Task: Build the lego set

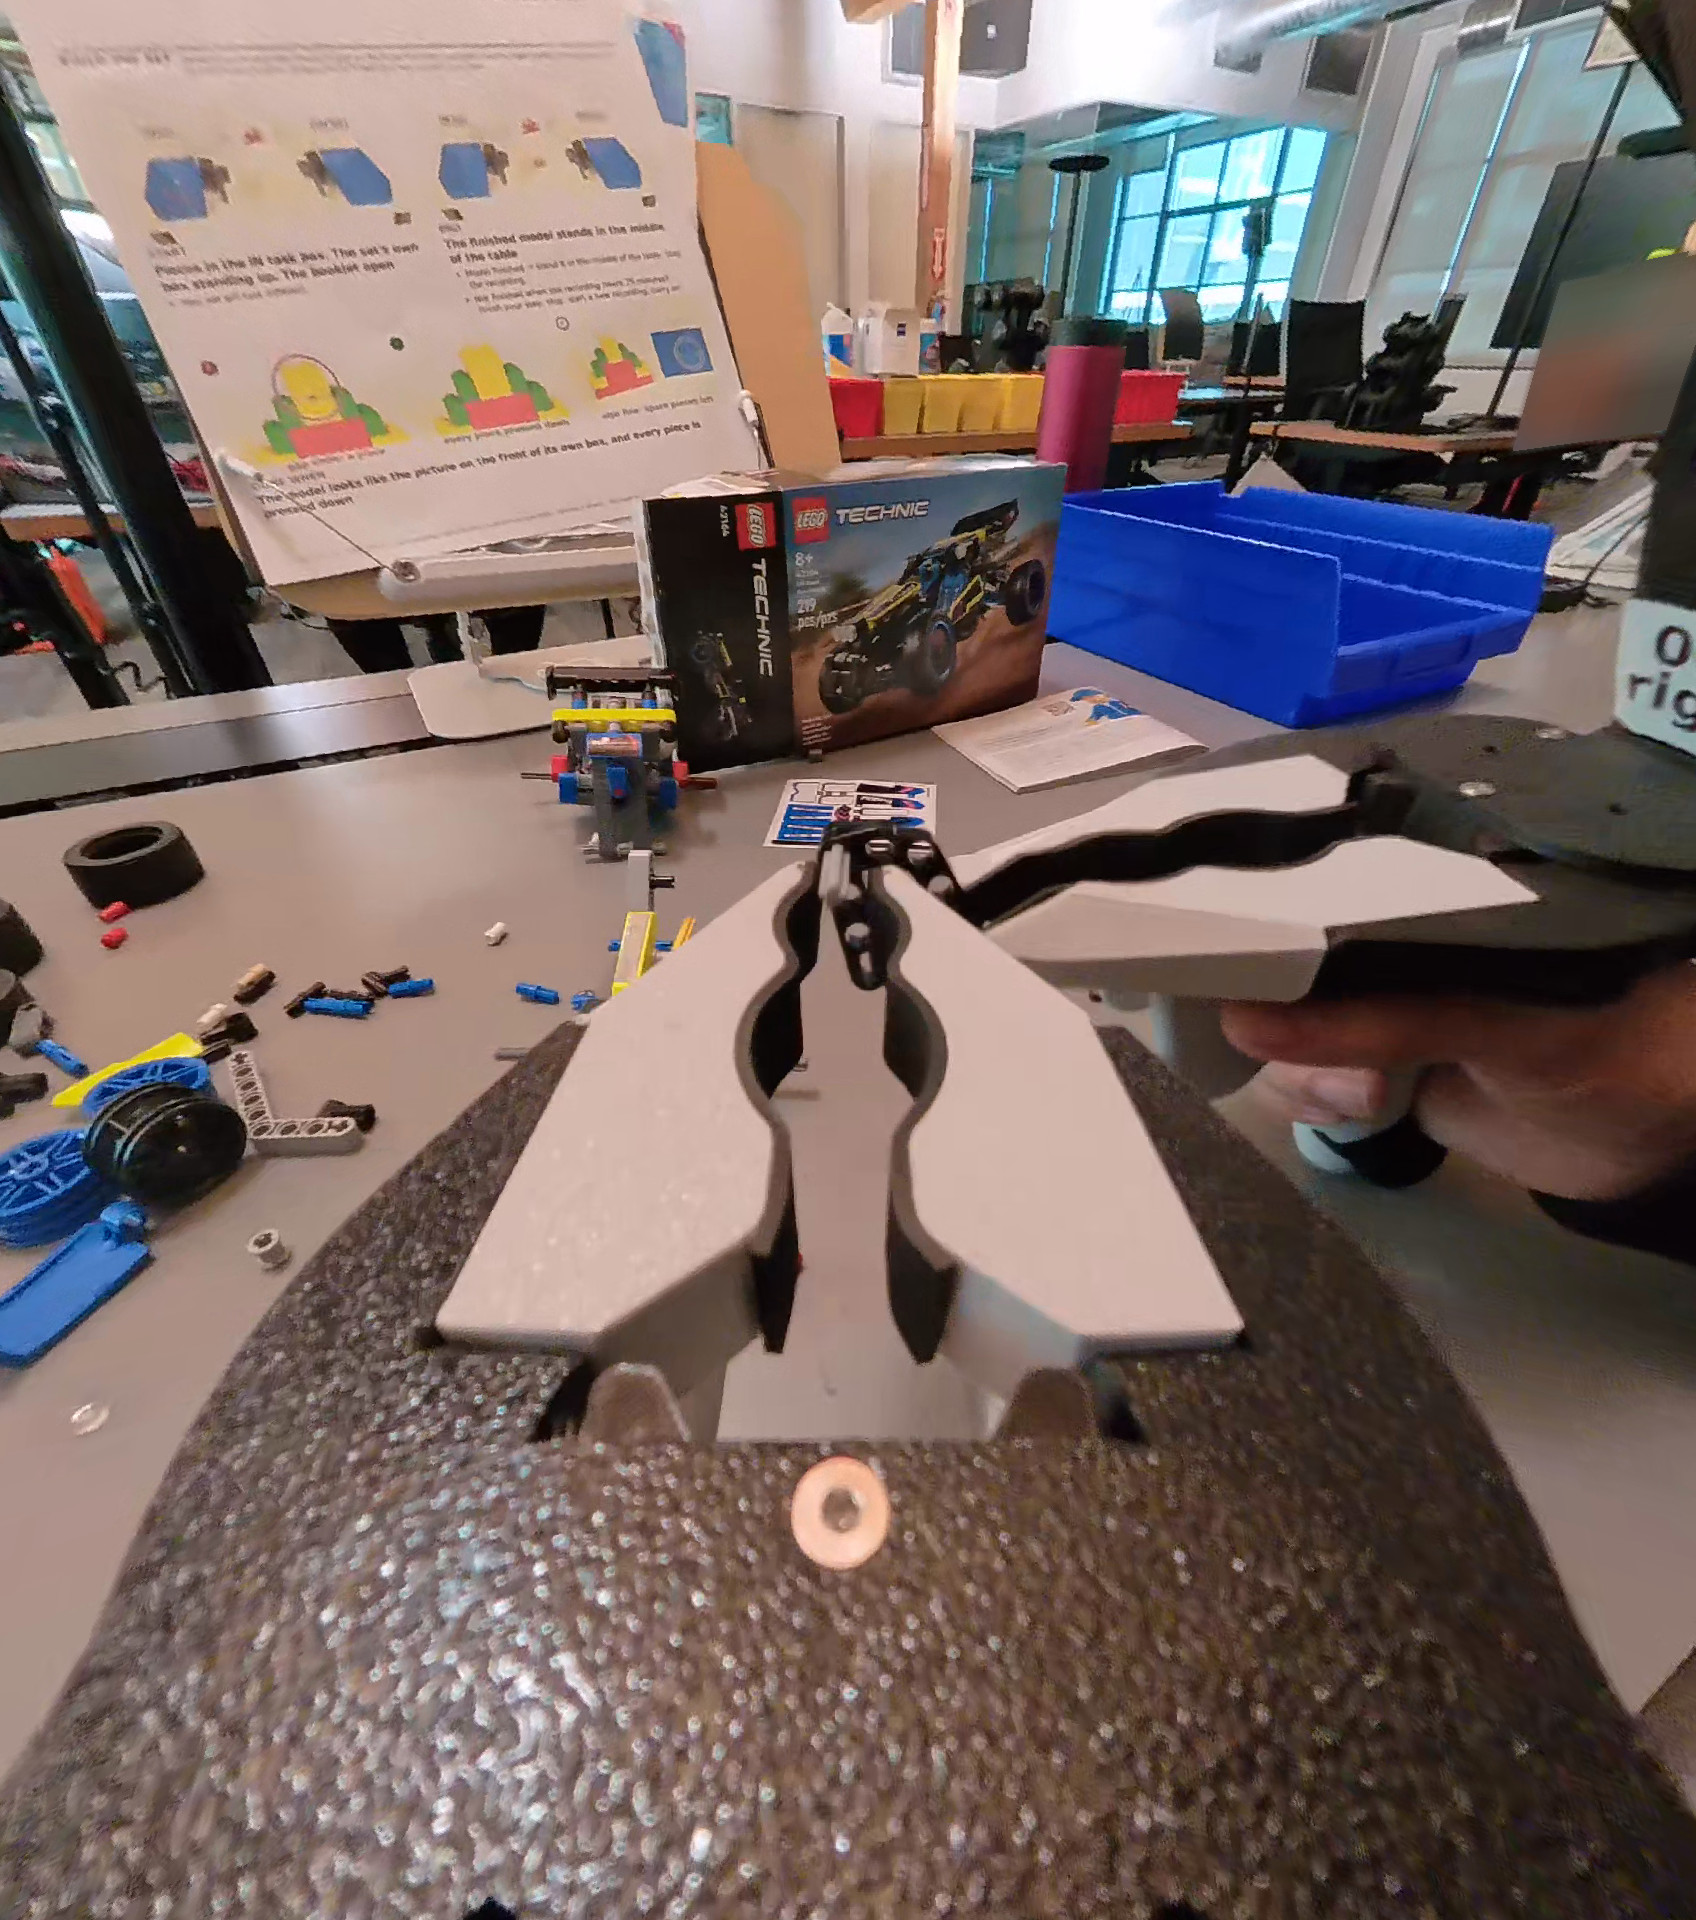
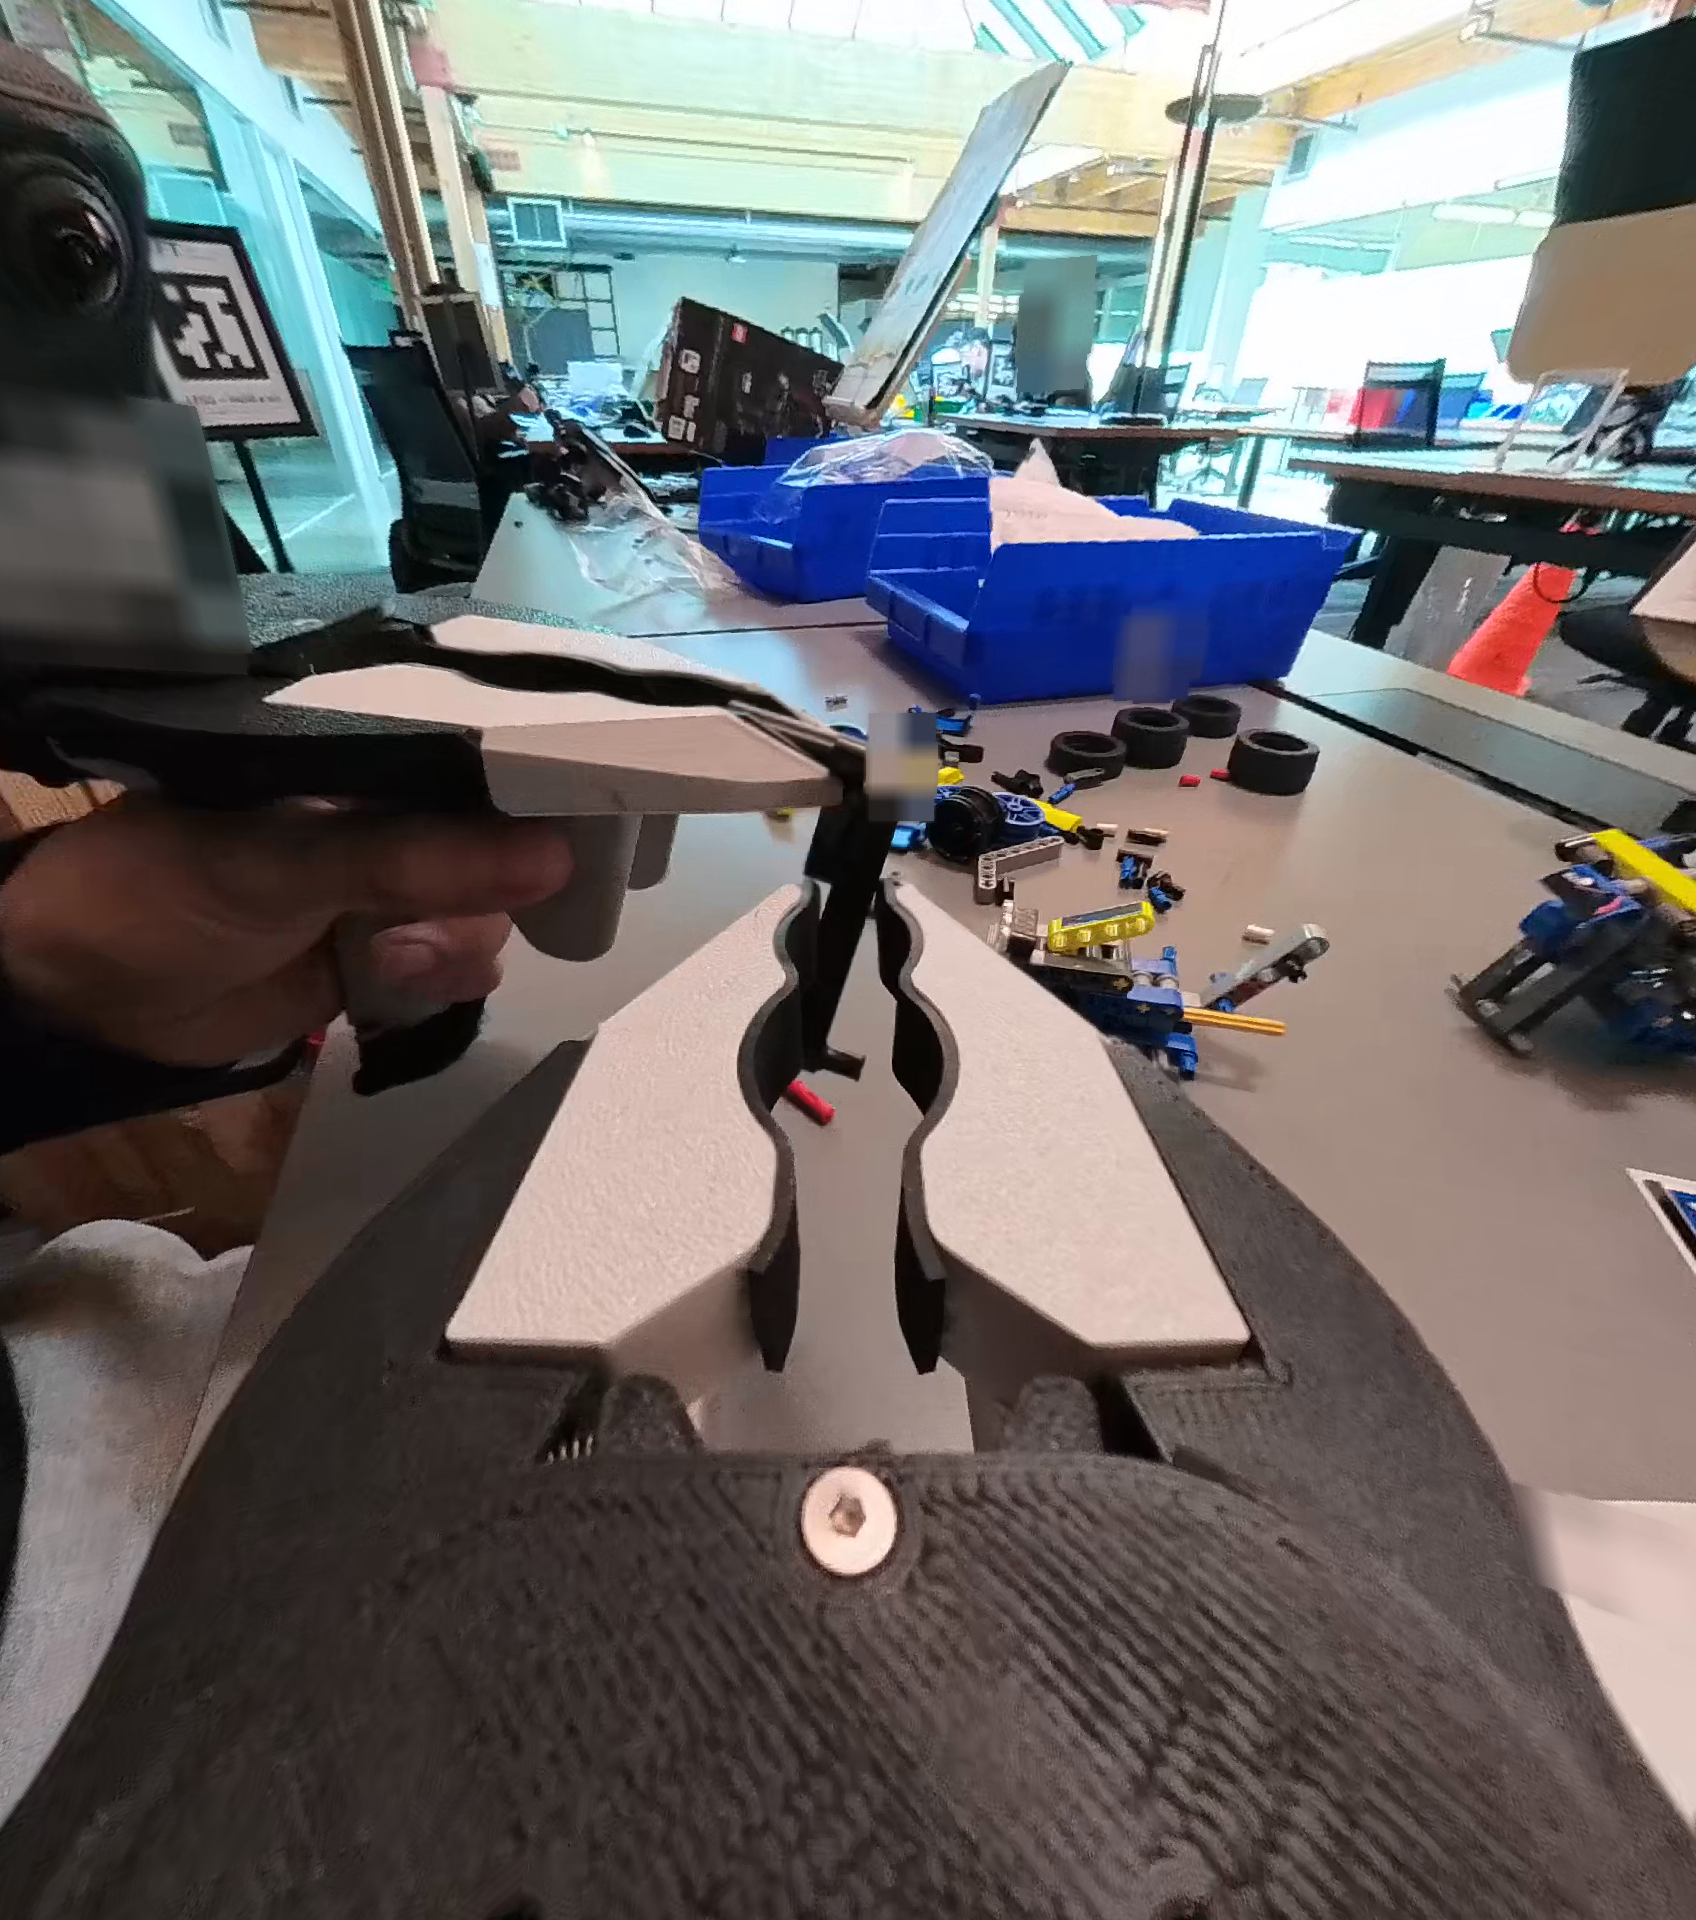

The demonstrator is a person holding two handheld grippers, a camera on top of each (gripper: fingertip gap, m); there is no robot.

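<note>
While the grey table (image 1: pixel 200 790) is littered with loose parts | left gripper (image 1: pixel 849 883) pinches a black beam piece (image 1: pixel 859 925) up in the air | right gripper (image 2: pixel 839 894) clamps its other end | a skewed pull could probably pop it loose

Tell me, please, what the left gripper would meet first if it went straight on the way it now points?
Most likely the sticker sheet lying flat on the grey table, just beyond the black beam piece that the left gripper pinches at its fingertips. Farther along that line stands the set's box, though depth is hard to judge.
</note>
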